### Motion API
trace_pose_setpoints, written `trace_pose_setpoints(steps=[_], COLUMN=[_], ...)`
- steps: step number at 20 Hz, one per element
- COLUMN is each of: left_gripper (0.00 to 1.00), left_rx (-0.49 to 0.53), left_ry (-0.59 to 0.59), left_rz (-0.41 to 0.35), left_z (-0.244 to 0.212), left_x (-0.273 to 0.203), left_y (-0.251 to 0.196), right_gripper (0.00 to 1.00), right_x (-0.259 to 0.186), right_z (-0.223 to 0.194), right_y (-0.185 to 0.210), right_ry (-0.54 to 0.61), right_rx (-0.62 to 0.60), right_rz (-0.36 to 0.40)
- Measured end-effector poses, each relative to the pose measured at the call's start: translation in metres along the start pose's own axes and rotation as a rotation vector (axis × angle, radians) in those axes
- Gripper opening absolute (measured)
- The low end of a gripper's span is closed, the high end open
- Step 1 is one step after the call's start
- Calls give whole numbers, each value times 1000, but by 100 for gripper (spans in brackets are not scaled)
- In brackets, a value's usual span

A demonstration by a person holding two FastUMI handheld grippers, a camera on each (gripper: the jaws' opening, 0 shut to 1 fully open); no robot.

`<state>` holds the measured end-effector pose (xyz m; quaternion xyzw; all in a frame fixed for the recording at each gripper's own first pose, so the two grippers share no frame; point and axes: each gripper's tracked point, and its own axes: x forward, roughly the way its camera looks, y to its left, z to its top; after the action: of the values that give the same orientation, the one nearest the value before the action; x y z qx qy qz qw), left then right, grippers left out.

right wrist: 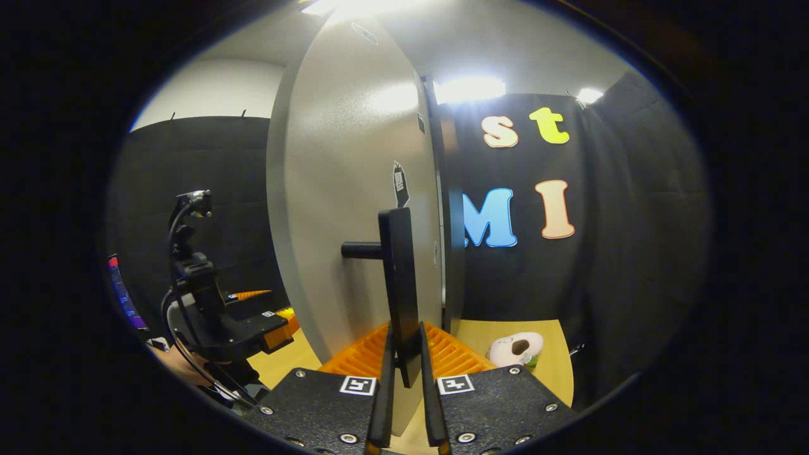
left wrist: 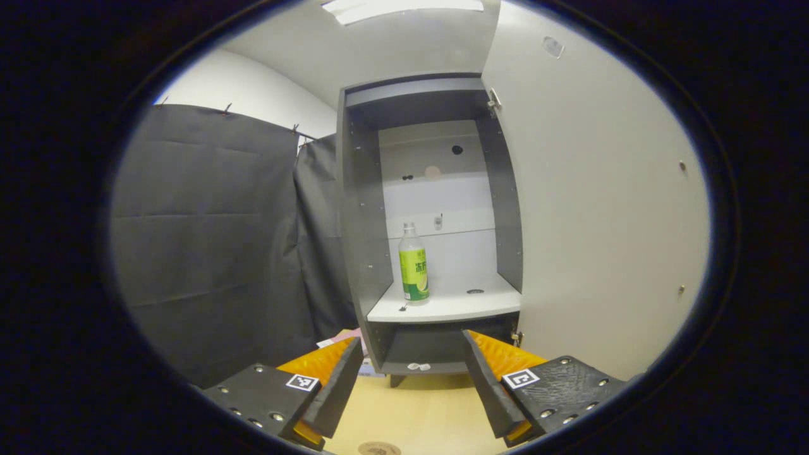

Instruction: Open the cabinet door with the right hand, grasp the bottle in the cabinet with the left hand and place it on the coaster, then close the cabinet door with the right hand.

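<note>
We are looking at one tall grey cabinet (left wrist: 436, 208) standing on the pale wooden worktop (left wrist: 417, 411), its single door (left wrist: 600, 208) swinging wide open to the right in the left gripper view. In the right gripper view that same door (right wrist: 341, 189) is standing edge-on, carrying one dark bar handle (right wrist: 399, 278) on a short peg. We are clamping the right tool (right wrist: 404, 363) on the lower end of that handle, both fingers pressing against its sides. We are holding the left tool (left wrist: 414, 373) released, its two fingers spread well apart, in front of the cabinet and pointing toward the open compartment. In the right gripper view the left tool (right wrist: 253, 322) is showing farther off to the left of the door. One bottle (left wrist: 413, 264) with a green label is standing upright on the white shelf (left wrist: 455, 303) inside the cabinet, near the shelf's left front corner and well apart from the left tool. One round coaster (left wrist: 379, 448) is lying on the worktop at the bottom edge of the left gripper view, between the fingers. One small white plush toy (right wrist: 515, 347) is lying on the worktop to the right of the door.
</note>
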<state>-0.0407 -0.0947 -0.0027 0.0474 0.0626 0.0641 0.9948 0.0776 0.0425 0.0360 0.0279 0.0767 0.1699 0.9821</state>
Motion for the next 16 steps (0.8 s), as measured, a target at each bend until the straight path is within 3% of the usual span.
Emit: trace_pose_setpoints(steps=[5, 12, 16], left_gripper=[89, 89, 89], left_rx=[-18, 24, -65], left_ry=[-20, -107, -116], left_rz=[-22, -38, -79], left_z=[7, 30, 32], left_x=[79, 169, 210], left_y=[5, 0, -7], right_gripper=[26, 76, 82], right_x=[-11, -37, -55], right_z=[4, -10, -23], right_y=[-2, -24, -33], right_ry=[-43, -23, 8], right_rx=[-12, -106, -144], right_rz=[-45, -152, -222])
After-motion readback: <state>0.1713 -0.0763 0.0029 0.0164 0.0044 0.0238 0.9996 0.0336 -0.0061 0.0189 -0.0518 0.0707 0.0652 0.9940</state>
